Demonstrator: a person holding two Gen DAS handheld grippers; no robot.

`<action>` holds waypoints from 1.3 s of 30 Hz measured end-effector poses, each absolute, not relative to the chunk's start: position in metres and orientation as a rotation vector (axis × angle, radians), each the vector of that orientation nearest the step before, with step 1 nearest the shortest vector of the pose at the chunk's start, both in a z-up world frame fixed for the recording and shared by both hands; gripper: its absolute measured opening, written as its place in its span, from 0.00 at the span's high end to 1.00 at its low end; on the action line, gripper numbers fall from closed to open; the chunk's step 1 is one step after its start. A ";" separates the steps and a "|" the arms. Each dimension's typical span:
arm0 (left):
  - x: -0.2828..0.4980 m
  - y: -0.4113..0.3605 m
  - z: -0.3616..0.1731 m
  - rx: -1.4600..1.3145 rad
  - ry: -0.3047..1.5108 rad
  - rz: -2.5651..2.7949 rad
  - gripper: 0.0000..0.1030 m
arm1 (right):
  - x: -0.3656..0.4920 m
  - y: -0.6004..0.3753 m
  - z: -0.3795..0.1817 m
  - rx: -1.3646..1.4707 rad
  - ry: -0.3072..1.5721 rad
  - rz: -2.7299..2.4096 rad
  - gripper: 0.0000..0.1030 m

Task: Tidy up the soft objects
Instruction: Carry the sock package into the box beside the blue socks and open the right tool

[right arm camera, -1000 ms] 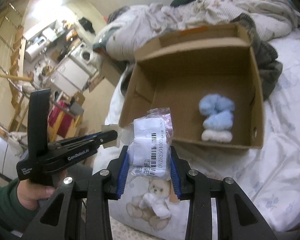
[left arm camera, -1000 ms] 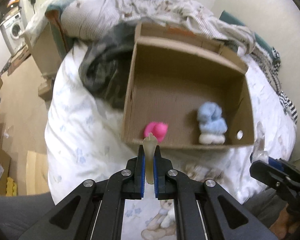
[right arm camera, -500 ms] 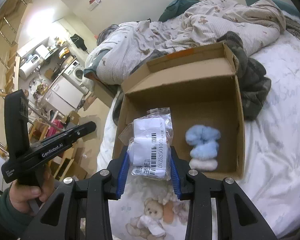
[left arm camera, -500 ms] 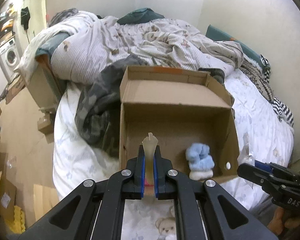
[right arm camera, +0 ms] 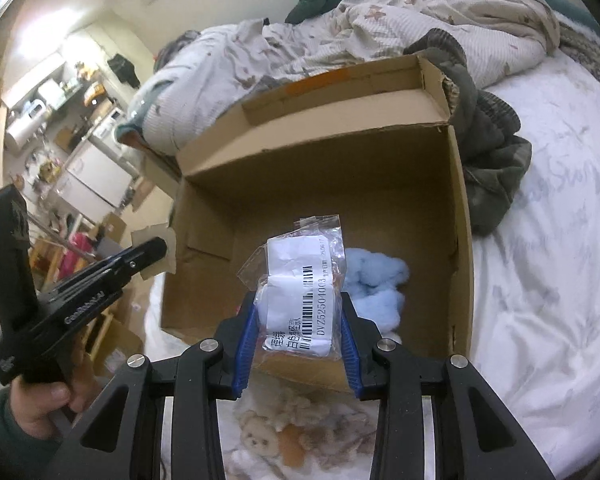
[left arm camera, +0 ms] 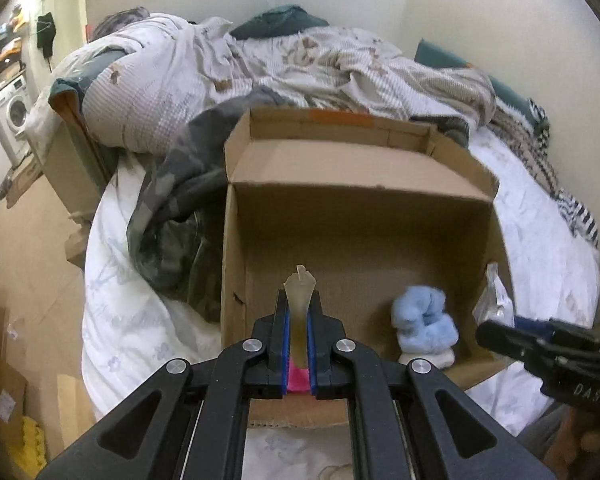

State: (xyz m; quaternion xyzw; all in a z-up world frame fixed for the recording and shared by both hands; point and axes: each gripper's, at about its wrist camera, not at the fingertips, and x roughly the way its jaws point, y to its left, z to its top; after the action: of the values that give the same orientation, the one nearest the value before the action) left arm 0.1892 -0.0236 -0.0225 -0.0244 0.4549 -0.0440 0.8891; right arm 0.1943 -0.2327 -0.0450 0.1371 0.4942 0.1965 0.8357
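Observation:
An open cardboard box sits on the bed. Inside lie a blue and white fluffy bundle and a pink soft thing, mostly hidden behind my left gripper. My left gripper hangs over the box's near wall, shut on a thin pale translucent strip. My right gripper is shut on a clear plastic bag that holds a white soft item and bears a barcode label. It hovers over the near wall, in front of the blue bundle.
A dark grey garment lies against one side of the box. A rumpled duvet is heaped behind it. White sheet spreads on the other side. A hand holds the left gripper. Floor with cartons lies off the bed.
Both views have tilted up and more of the bed's far end shows. The pink thing has slipped behind my left jaws. My right gripper has come nearer the box. Both grips are unchanged.

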 end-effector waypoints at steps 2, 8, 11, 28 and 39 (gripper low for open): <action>0.191 -0.025 -0.026 -0.058 0.957 -0.104 0.94 | 0.197 -0.233 -0.051 0.298 1.065 0.406 0.62; 0.193 -0.031 -0.039 -0.045 0.990 -0.123 0.93 | 0.206 -0.236 -0.068 0.303 1.135 0.355 0.61; 0.197 -0.035 -0.046 -0.041 1.019 -0.141 0.93 | 0.210 -0.237 -0.078 0.308 1.177 0.339 0.61; 0.192 -0.047 -0.055 -0.055 1.058 -0.205 0.78 | 0.213 -0.224 -0.081 0.274 1.199 0.367 0.61; 0.189 -0.048 -0.054 -0.030 1.049 -0.157 0.33 | 0.210 -0.229 -0.081 0.288 1.194 0.372 0.61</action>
State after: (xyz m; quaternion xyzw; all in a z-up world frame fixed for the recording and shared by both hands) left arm 0.1892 -0.0484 -0.0539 -0.0141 0.5001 -0.0748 0.8626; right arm 0.2105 -0.2291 -0.0811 0.1345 0.5568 0.1733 0.8012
